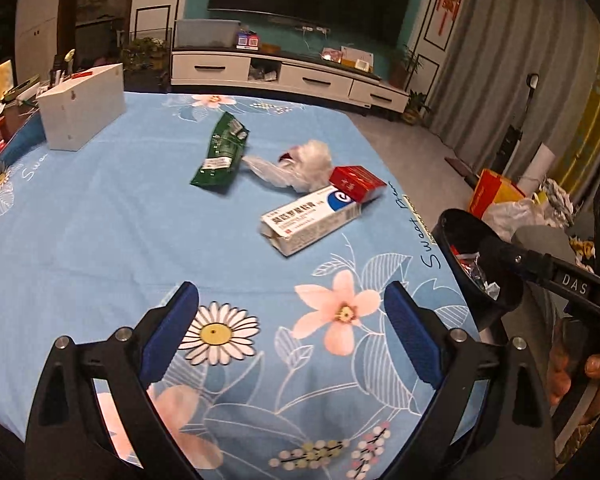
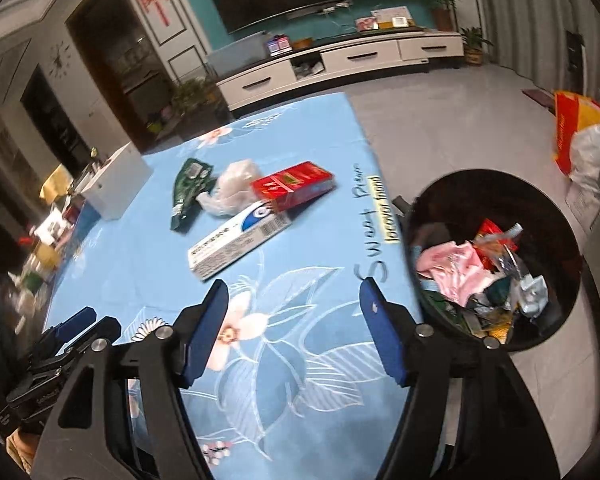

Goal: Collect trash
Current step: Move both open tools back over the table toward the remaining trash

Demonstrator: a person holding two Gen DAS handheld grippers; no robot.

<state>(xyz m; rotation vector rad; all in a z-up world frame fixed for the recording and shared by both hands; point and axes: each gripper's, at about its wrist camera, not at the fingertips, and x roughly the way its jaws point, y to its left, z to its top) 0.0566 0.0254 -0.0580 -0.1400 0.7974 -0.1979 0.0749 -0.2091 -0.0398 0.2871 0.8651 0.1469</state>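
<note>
Four bits of trash lie on the table, close together near its far right side. One is a green wrapper, flat and crinkled, with a small white label. One is a clear plastic bag, scrunched into a ball, just beside the wrapper. One is a red box with a white end; it touches the bag and leans on the last piece. That last piece is a long white box with a blue round mark and red writing too small to read. Its near end flap is open.

One black bin stands on the floor, right beside the table's edge. It holds pink, red and silver wrappers in a heap.

The table wears a blue cloth with flowers. It says "Sweet" in dark letters and "forever friend" on a yellow strip. One white box stands at the far left of the table.

The left claw is wide apart and holds nothing. The right claw is also apart, with nothing between its blue pads. Its arm reads "DAS".
</note>
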